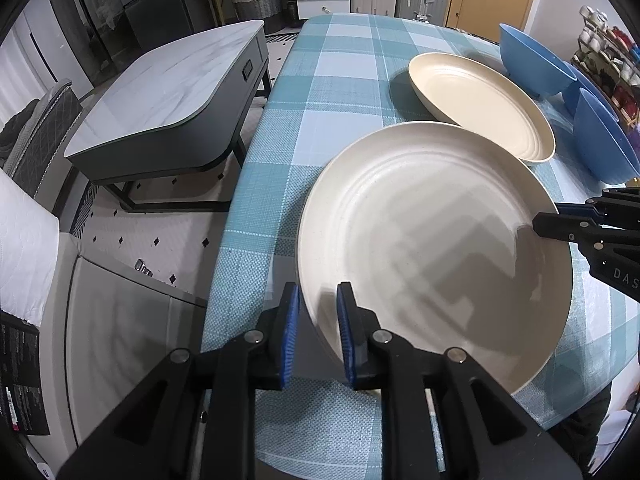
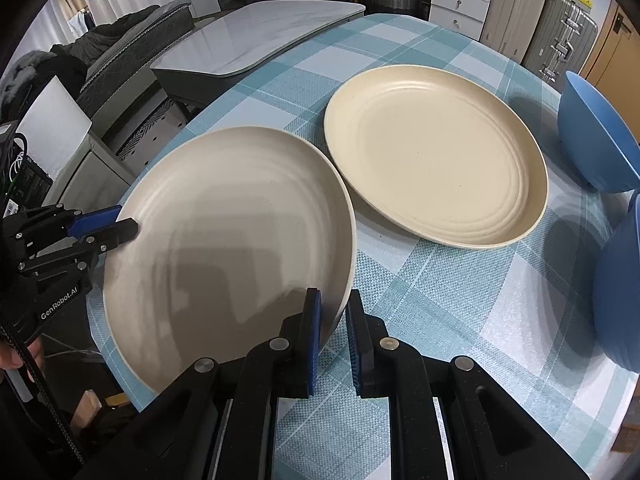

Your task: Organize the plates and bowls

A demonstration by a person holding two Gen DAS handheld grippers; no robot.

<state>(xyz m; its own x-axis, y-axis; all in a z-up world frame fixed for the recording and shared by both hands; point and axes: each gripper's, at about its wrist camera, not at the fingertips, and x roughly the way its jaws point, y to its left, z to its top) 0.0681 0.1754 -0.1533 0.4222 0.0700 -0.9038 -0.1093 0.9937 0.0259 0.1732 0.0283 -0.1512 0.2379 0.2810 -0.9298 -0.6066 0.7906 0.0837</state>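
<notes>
A large cream plate [image 1: 432, 240] [image 2: 224, 240] is held above the checked tablecloth by both grippers. My left gripper [image 1: 318, 332] straddles its left rim, fingers closed on it; it shows in the right wrist view [image 2: 116, 222]. My right gripper [image 2: 334, 340] grips the opposite rim and shows in the left wrist view [image 1: 552, 220]. A second, yellower plate [image 1: 480, 104] [image 2: 436, 152] lies on the table beyond. Blue bowls [image 1: 532, 60] [image 1: 604, 140] [image 2: 596, 136] [image 2: 620, 292] stand at the right.
The table [image 1: 340, 92] has a teal checked cloth, its left edge near a grey low table [image 1: 168, 92] [image 2: 260, 36]. A shelf of small items [image 1: 608, 60] stands at the far right. Drawers and suitcases [image 2: 536, 20] line the back wall.
</notes>
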